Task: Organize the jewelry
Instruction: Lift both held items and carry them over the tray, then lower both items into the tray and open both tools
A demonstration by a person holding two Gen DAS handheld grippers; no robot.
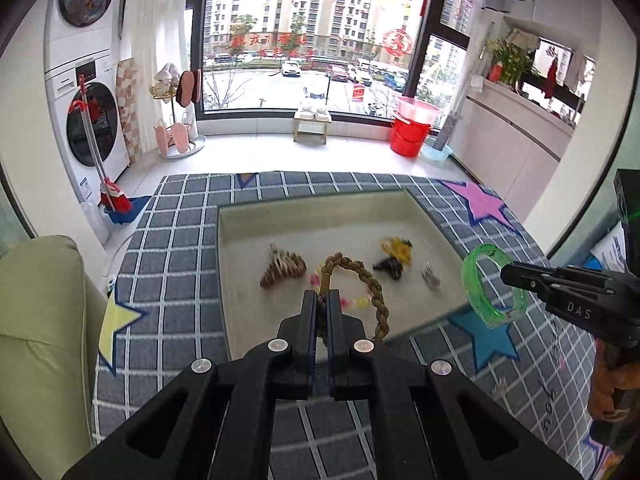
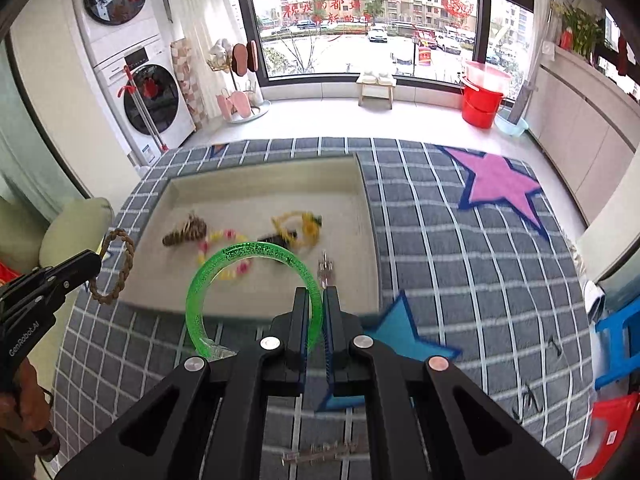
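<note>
Your left gripper pinches a braided brown cord bracelet, your right gripper, side marked "DAS", a glittery clear-green bangle.

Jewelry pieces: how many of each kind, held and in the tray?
Bangles or bracelets held in a gripper: 2 (green bangle in the right gripper, braided rope bracelet in the left gripper)
Bead bracelets in the tray: 1 (pink and yellow)
Other blurred pieces in the tray: 4 (brown striped, yellow, black, small silvery)
Total: 7
</note>
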